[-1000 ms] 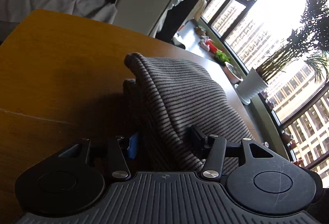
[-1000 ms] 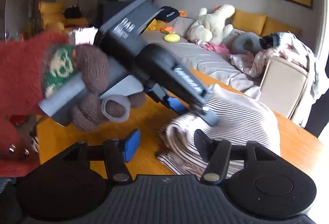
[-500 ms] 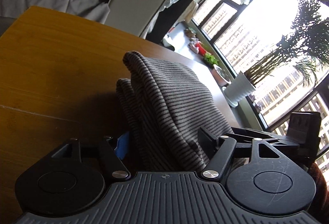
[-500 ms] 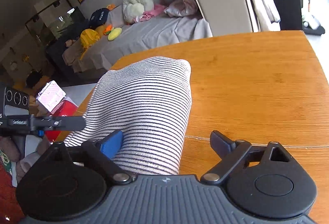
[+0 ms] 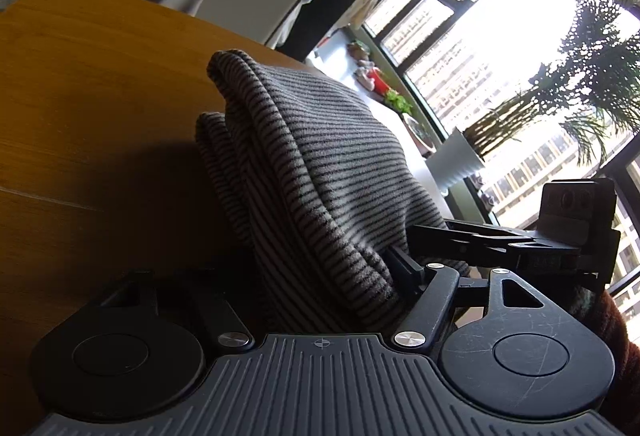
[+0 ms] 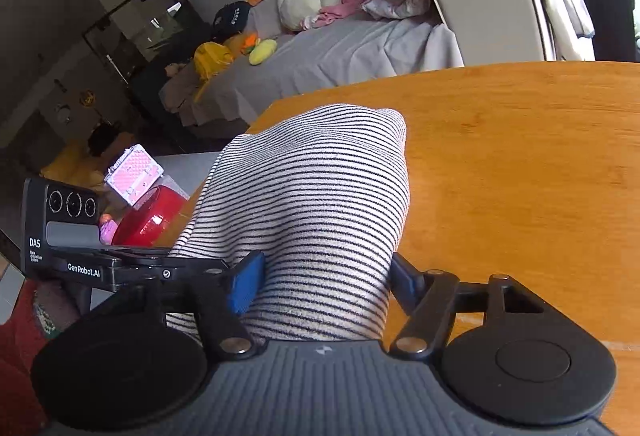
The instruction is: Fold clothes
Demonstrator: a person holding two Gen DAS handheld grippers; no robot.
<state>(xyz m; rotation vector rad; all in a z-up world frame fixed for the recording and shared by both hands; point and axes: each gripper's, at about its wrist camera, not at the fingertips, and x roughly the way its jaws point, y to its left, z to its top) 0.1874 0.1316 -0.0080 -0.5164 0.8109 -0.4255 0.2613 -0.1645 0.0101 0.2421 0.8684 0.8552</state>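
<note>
Right wrist view has my right gripper [image 6: 320, 276] clamped on the striped garment [image 6: 320, 188], its folded bundle running forward over the table [image 6: 520, 156], my left gripper [image 5: 320, 276] pinching it alongside.

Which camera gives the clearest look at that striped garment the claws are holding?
The right wrist view: there the striped garment is brightly lit, its stripes crisp, lying on the wooden table. In the left wrist view it is backlit by the window, dark and shadowed, though its folded layers show.
</note>
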